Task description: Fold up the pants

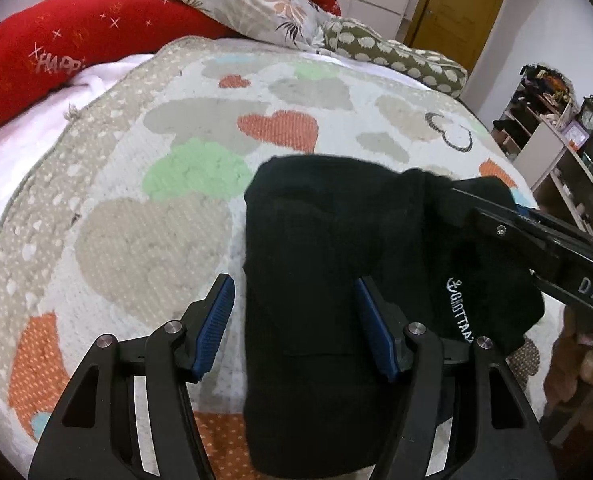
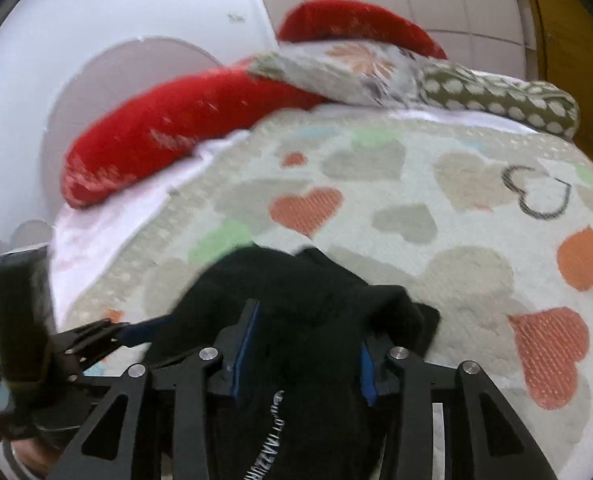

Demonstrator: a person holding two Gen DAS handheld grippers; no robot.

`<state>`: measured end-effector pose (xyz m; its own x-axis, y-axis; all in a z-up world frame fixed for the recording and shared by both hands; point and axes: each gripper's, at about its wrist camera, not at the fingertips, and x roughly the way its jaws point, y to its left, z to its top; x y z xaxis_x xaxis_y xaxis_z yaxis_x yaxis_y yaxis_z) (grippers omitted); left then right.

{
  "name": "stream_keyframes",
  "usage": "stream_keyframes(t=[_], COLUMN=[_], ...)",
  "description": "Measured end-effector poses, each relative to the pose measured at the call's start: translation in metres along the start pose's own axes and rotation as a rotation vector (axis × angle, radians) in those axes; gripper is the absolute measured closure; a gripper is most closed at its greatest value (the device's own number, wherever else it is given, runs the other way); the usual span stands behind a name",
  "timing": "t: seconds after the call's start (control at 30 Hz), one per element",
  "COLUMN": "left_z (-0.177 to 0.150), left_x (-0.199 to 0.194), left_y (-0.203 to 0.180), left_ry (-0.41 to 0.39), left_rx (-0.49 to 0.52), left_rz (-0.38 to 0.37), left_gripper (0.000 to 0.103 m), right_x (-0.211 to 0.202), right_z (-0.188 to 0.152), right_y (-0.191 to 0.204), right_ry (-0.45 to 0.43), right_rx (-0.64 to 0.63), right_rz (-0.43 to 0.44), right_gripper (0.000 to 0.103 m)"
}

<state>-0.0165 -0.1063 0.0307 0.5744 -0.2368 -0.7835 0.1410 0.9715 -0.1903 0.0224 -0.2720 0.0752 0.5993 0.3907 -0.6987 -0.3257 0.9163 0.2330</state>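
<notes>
The folded black pants [image 1: 336, 280] lie lengthwise under both claws — left claw [image 1: 294, 328] released astride their left edge, right claw [image 2: 306, 352] grasping their far right corner — toward the bed [image 1: 136, 220]'s near edge.

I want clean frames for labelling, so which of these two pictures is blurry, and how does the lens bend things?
Left wrist view: sharp; the logo on the black pants is crisp, and the fisheye bulges the heart blanket. Right wrist view: motion-smeared, worst on the red pillow.
</notes>
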Motion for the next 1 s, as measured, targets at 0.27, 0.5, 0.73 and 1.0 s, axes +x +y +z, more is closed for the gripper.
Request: stream_keyframes(t=[0.27, 0.5, 0.73, 1.0], left_z=[0.001, 0.002, 0.003, 0.001], left_x=[0.003, 0.004, 0.008, -0.001], left_y=[-0.002, -0.006, -0.006, -0.013], left_ry=[-0.005, -0.007, -0.007, -0.034], left_rx=[0.002, 0.017, 0.002, 0.027], left_rz=[-0.002, 0.007, 0.002, 0.058], left_gripper=[0.041, 0.041, 0.031, 0.032], right_x=[-0.043, -0.017, 0.030, -0.009], right_z=[0.009, 0.010, -0.019, -0.017], right_y=[0.015, 0.026, -0.007, 0.003], right_ry=[-0.134, -0.068, 0.027, -0.035], right_rx=[-0.049, -0.102, -0.050, -0.027], right_rz=[-0.039, 0.036, -0.056, -0.024], right_gripper=[0.062, 0.060, 0.062, 0.059])
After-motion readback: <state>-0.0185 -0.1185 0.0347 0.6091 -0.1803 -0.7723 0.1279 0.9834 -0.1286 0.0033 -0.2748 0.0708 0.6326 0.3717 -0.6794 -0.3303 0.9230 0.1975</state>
